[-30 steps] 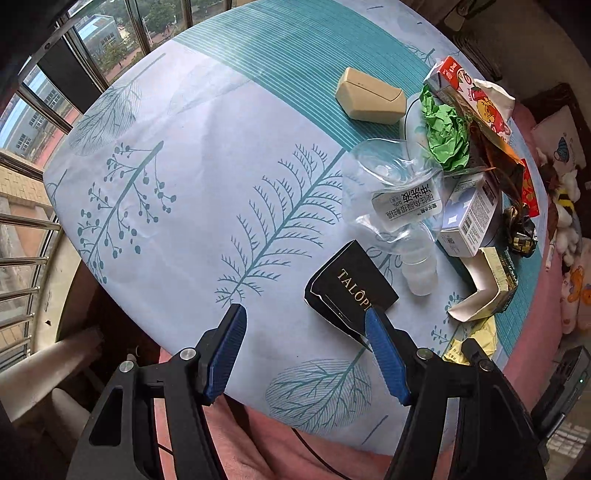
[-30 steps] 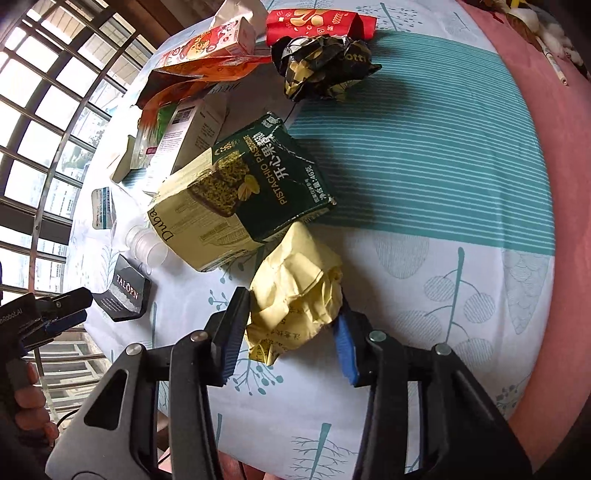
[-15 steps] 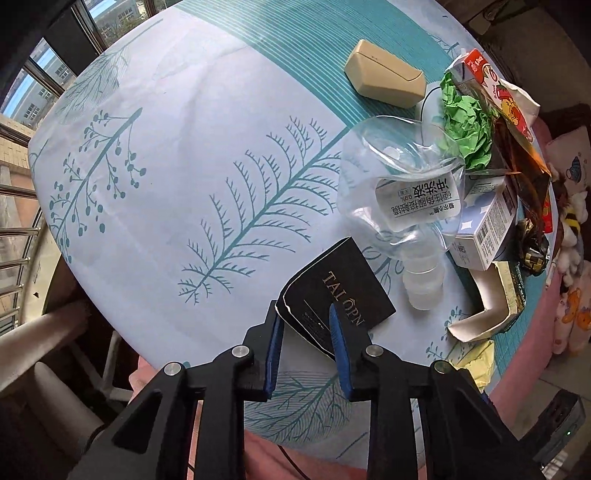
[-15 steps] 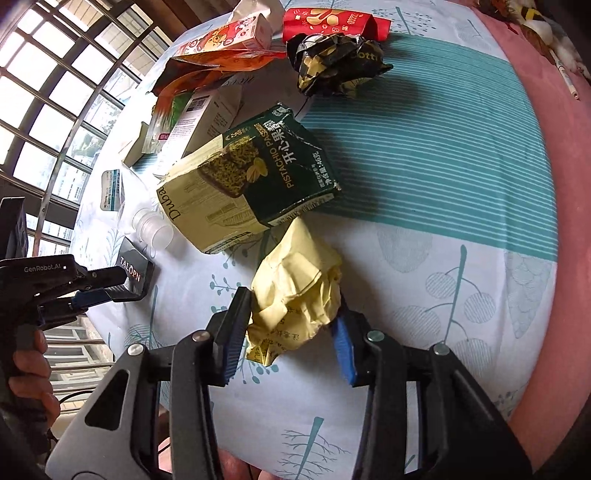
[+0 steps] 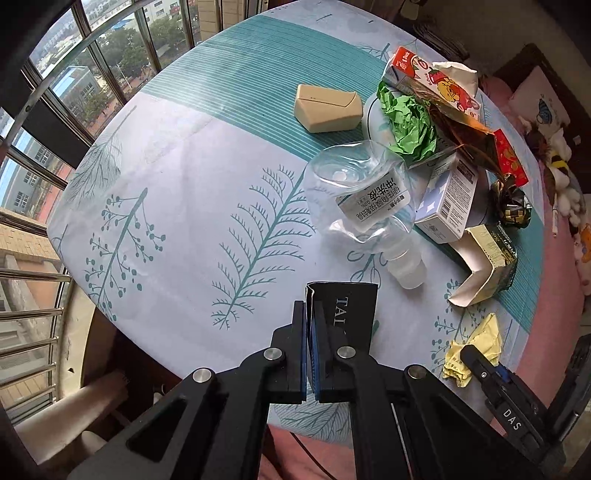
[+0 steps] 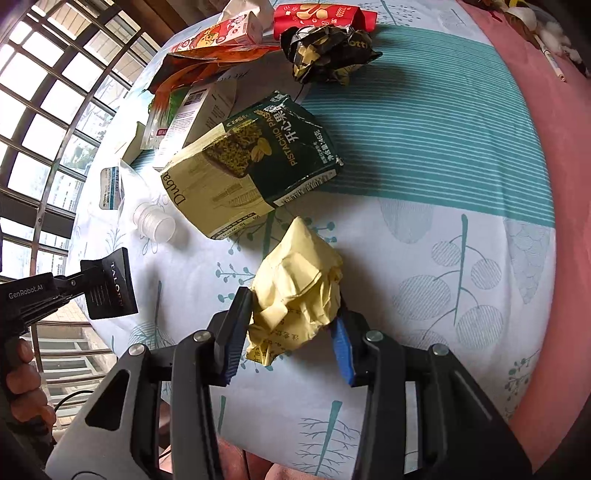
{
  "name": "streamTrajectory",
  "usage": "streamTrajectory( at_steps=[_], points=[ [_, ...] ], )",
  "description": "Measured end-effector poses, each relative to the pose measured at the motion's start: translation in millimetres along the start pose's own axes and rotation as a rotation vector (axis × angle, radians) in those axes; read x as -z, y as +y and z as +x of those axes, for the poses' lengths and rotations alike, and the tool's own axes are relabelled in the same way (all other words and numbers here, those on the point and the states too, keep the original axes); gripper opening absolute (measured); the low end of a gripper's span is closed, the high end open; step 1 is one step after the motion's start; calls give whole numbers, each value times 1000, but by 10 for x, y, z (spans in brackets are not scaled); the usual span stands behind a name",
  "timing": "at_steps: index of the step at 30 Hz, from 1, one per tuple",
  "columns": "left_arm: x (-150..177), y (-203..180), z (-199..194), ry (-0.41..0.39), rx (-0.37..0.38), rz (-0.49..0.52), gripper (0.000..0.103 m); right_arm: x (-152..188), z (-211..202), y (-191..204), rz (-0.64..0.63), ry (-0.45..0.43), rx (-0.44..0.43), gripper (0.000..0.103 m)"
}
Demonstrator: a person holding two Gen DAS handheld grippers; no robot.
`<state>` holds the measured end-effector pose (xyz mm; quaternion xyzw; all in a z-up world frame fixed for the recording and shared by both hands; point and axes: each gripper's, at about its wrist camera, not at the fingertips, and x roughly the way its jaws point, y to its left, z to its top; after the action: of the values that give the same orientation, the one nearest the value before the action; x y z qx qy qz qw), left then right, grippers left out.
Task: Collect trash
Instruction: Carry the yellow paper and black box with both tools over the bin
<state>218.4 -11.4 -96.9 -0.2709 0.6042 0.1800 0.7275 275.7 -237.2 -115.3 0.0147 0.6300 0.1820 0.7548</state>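
My left gripper (image 5: pixel 309 314) is shut on the edge of a flat black packet (image 5: pixel 351 306) marked TALOPN and holds it lifted off the table near the front edge; it also shows in the right wrist view (image 6: pixel 109 284). My right gripper (image 6: pixel 291 314) is shut on a crumpled yellow paper (image 6: pixel 295 284), which also shows in the left wrist view (image 5: pixel 476 343). The paper rests low over the tablecloth.
On the round table (image 5: pixel 184 177) lie a clear plastic bottle (image 5: pixel 365 206), a green paper wad (image 5: pixel 410 125), a beige box (image 5: pixel 327 108), a pistachio carton (image 6: pixel 255 162), a white box (image 5: pixel 447 199), a crumpled dark wrapper (image 6: pixel 325 53) and red snack packs (image 6: pixel 321 16). Windows stand at the left.
My left gripper has closed on the black packet and raised it off the table. My right gripper has stayed shut on the yellow paper and barely moved.
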Motion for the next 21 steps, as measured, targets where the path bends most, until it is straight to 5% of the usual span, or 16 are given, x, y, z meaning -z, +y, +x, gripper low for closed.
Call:
streamTrajectory(
  at_steps=[12,21],
  points=[
    [151,790,-603,-56,26,189,2,439,-123,480,54,-28,29,35],
    [195,1364,-938,-81,94,334,2,1126,-392,1145,130,-129,98,35]
  ],
)
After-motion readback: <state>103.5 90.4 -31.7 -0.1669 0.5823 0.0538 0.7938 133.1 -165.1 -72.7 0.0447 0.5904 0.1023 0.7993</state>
